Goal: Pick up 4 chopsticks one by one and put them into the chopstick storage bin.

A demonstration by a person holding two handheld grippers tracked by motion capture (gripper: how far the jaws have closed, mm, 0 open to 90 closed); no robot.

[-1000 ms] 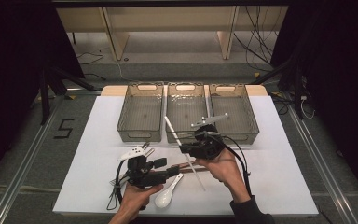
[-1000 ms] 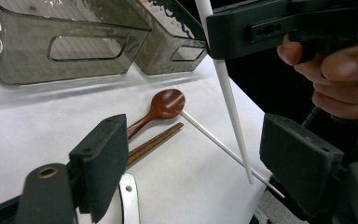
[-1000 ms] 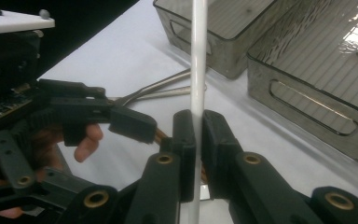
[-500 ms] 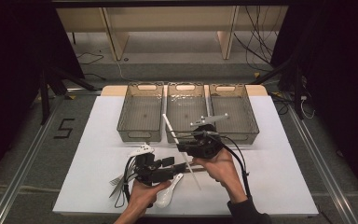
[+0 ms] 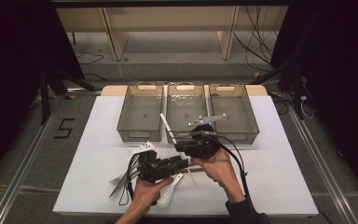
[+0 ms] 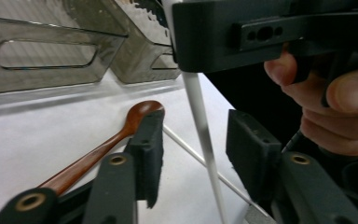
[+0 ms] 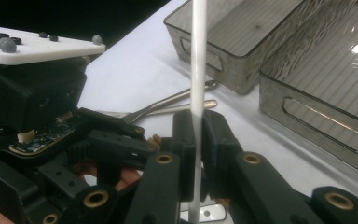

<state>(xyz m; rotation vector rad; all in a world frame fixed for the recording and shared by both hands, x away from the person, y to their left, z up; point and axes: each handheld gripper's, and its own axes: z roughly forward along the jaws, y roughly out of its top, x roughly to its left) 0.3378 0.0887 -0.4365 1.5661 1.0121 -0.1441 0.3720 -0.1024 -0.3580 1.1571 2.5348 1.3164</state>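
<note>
A white table (image 5: pixel 279 154) fills the high view, with three clear grey bins side by side along its far edge: the left bin (image 5: pixel 140 114), the middle bin (image 5: pixel 186 112) and the right bin (image 5: pixel 233 112). All three look empty. Near the front edge, a person's two hands hold black grippers close together. The right gripper (image 7: pixel 198 135) is clamped on a thin white chopstick (image 7: pixel 196 70), which stands upright through its jaws and leans toward the middle bin in the high view. The left gripper (image 6: pixel 191 149) sits just below it, jaws around the lower end of the same chopstick (image 6: pixel 205 140); they have just been closing, but a gap remains on each side, so the pads do not yet press on it. Loose cutlery lies on the table beneath the hands – a white ceramic spoon (image 5: pixel 170 189), a metal fork (image 5: pixel 117 179), a brown wooden spoon (image 6: pixel 116 135) and a second thin chopstick (image 6: pixel 186 147). The step in hand looks like a hand-over or a two-handed steadying of the chopstick. Next, the left jaws likely need to close fully before either gripper lets go – then the chopstick can be carried to a bin.
</note>
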